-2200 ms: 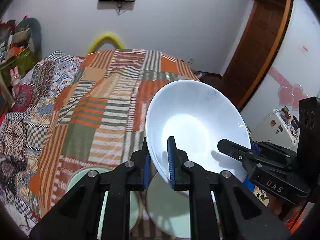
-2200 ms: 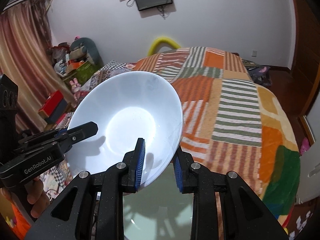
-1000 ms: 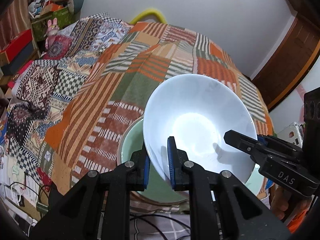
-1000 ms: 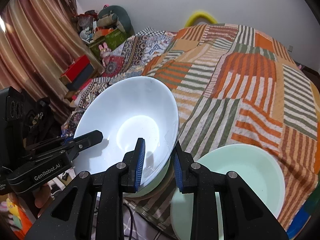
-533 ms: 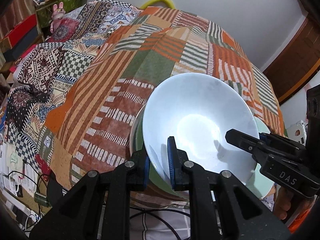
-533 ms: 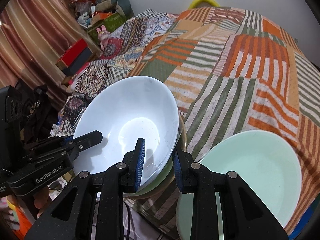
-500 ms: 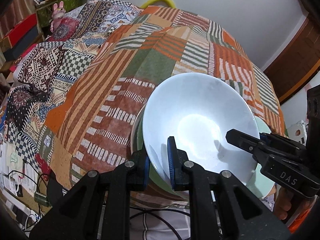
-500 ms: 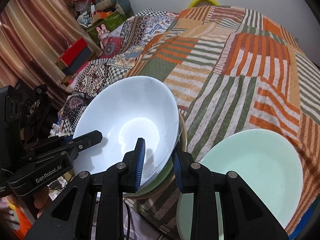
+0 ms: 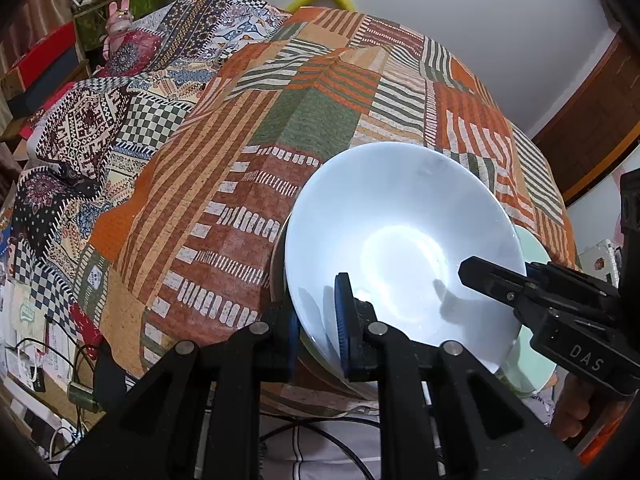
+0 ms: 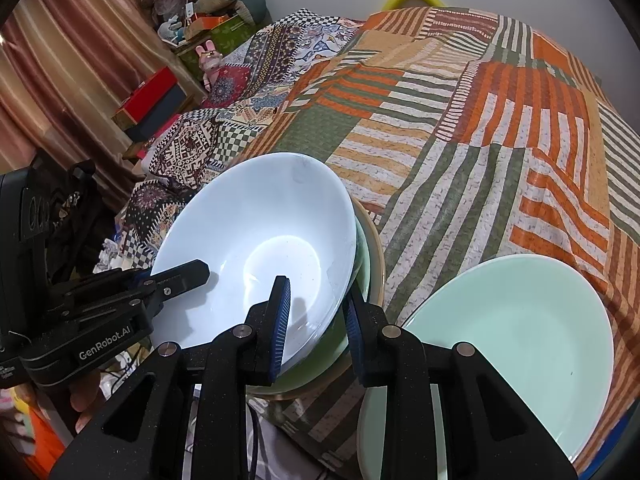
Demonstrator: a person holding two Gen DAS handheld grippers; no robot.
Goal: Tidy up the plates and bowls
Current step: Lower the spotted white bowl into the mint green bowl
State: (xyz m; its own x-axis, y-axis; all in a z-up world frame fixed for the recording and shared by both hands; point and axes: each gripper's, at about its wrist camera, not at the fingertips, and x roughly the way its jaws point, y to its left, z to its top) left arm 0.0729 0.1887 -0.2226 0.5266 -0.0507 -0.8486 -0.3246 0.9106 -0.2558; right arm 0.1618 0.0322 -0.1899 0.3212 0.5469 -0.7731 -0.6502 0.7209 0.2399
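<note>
A white bowl [image 9: 400, 240] is held by both grippers. My left gripper [image 9: 318, 320] is shut on its near-left rim; my right gripper [image 10: 316, 316] straddles its near-right rim with a wider gap. The white bowl [image 10: 260, 256] sits low over a stack of a green bowl [image 10: 356, 248] and a tan bowl [image 10: 376, 256] at the bed's near edge. Whether it rests in the green bowl I cannot tell. A pale mint plate [image 10: 508, 348] lies to the right of the stack; its edge shows in the left wrist view [image 9: 532, 248].
A patchwork bedspread [image 9: 320, 92] covers the bed [image 10: 500, 120]. Boxes, a pink toy rabbit [image 10: 208, 56] and clutter stand at the far left by a curtain [image 10: 60, 40]. Cables [image 9: 40, 360] lie on the floor below the bed's near edge.
Both grippers have lowered the white bowl from up in the air down over the green and tan bowls. The right gripper's fingers now stand wider apart than before.
</note>
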